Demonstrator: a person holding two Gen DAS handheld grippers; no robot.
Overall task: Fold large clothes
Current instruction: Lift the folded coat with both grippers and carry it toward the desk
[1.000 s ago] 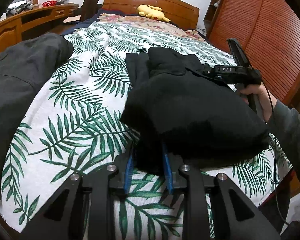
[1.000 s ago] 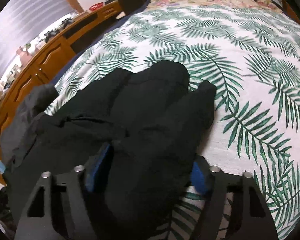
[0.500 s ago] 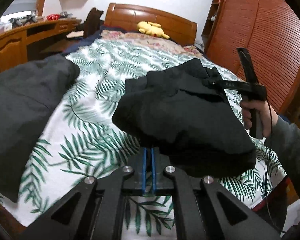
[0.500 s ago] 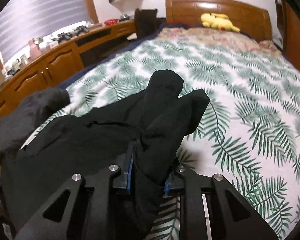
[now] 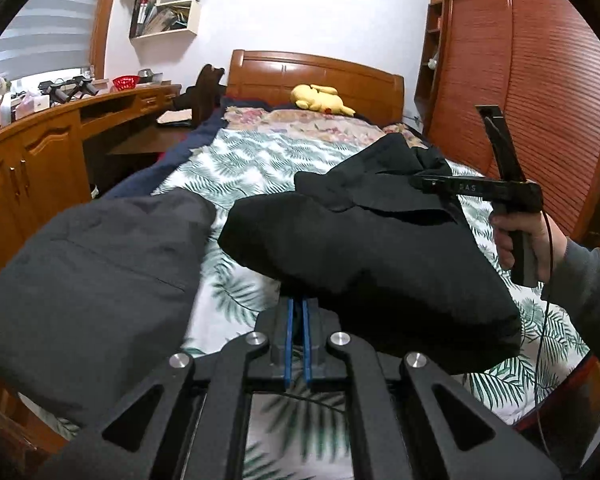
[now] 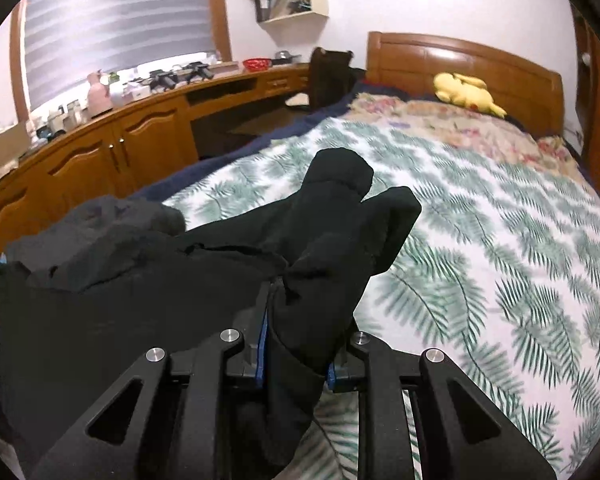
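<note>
Lift step: L gripper (image 5: 296, 312) pinched tight on black garment (image 5: 364, 256) edge, R gripper (image 6: 296, 344) clamped on thick bunch (fabric between pads) — next: spread flat on bed (image 6: 480, 240).

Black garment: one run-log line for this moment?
black garment: held off bed | left hand-held gripper: shut on hem | right hand-held gripper: shut on bunched fold | grey garment: beside

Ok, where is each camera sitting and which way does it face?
Left wrist: on the left hand-held gripper, facing the headboard; black garment pinched; right hand-held gripper and hand show.
Right wrist: on the right hand-held gripper, clamped on the garment, facing desk and bed.
Shared: garment, yellow plush.
</note>
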